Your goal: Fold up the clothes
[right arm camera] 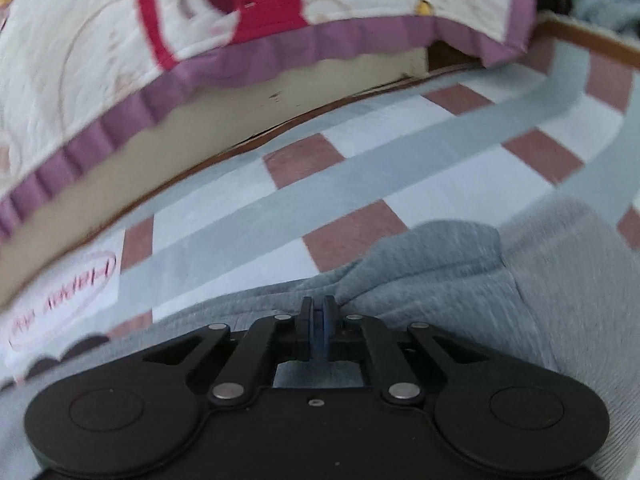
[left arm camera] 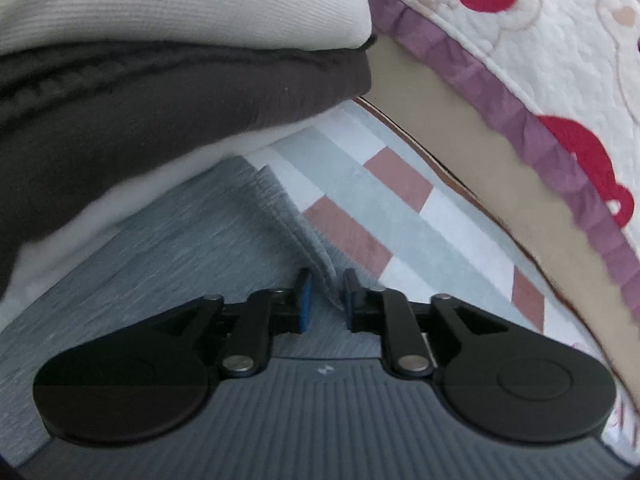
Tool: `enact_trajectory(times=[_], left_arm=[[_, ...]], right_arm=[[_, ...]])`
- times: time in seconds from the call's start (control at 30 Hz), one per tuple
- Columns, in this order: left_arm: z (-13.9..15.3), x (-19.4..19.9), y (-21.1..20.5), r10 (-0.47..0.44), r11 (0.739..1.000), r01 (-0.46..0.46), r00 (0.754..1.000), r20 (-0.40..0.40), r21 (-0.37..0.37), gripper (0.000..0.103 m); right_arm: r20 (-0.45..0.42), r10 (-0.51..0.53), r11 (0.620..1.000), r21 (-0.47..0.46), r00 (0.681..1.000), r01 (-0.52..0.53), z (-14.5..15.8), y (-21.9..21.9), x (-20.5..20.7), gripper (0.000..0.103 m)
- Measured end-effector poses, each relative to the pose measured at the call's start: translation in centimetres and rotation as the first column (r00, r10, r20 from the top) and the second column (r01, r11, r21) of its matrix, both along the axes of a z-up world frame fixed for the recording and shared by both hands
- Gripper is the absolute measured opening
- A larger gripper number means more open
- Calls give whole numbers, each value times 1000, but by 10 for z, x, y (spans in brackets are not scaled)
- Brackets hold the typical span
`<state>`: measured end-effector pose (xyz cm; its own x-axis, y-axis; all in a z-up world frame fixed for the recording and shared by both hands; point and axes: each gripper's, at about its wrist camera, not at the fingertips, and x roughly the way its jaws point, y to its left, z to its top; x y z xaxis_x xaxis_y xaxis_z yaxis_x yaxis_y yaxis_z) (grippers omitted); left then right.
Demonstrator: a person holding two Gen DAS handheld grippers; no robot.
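A grey knit garment [left arm camera: 168, 240] lies flat on a checked cloth. In the left wrist view one raised fold of its edge [left arm camera: 288, 220] runs down between the blue pads of my left gripper [left arm camera: 329, 300]. The jaws stand a little apart and a gap shows beside the fold, so the gripper is open. In the right wrist view the same grey garment [right arm camera: 460, 280] bunches up toward my right gripper [right arm camera: 319, 320]. Its jaws are closed together with a pinch of the fabric's edge caught between them.
A stack of folded clothes, white [left arm camera: 180, 4] over dark brown [left arm camera: 160, 112], sits just left of the garment. The checked cloth [right arm camera: 360, 176] of grey, white and pink squares spreads ahead. A quilt with purple frill [right arm camera: 240, 56] and red print hangs over a beige edge [left arm camera: 460, 128] behind.
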<state>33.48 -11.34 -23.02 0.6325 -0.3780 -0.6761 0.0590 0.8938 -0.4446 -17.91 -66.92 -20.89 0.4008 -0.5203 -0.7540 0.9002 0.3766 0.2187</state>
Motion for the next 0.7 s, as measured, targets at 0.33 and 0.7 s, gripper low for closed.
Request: enact_trajectory(times=[0.33, 0.7], left_arm=[[8, -14, -12, -59, 971, 44, 997, 57, 234, 2], [16, -17, 7, -76, 991, 58, 987, 143, 124, 2]], right_arm=[[-114, 31, 989, -144, 993, -47, 20, 30, 13, 33], [-241, 410, 858, -225, 879, -462, 37, 99, 96, 59]])
